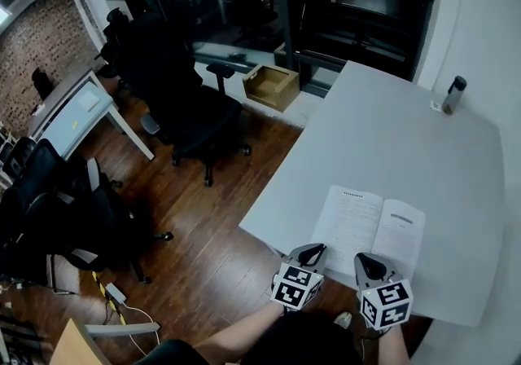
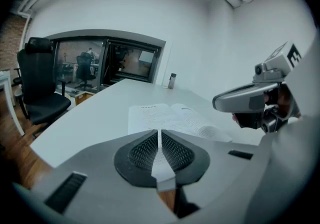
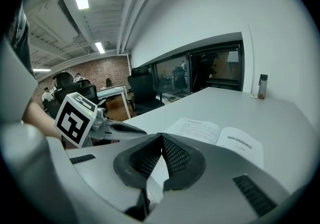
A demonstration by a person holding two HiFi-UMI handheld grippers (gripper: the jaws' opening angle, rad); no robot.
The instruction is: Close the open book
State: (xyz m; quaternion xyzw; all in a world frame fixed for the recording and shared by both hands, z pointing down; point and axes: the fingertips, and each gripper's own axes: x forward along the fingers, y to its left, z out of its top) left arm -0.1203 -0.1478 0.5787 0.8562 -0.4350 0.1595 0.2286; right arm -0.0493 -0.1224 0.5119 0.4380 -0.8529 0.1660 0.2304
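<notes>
An open book (image 1: 368, 227) with white printed pages lies flat near the front edge of the white table (image 1: 383, 135). It also shows in the left gripper view, open book (image 2: 167, 117), and in the right gripper view, open book (image 3: 217, 135). My left gripper (image 1: 316, 249) hovers just short of the book's left page, jaws shut with nothing between them (image 2: 159, 131). My right gripper (image 1: 363, 258) hangs beside it at the book's near edge, below the spine, its tips touching and empty (image 3: 161, 135). Neither gripper touches the book.
A dark bottle (image 1: 454, 94) stands at the table's far right corner. Left of the table are black office chairs (image 1: 191, 107), an open cardboard box (image 1: 273, 86) on the floor, and a light desk (image 1: 77, 111). The table edge (image 1: 269, 208) drops to wooden floor.
</notes>
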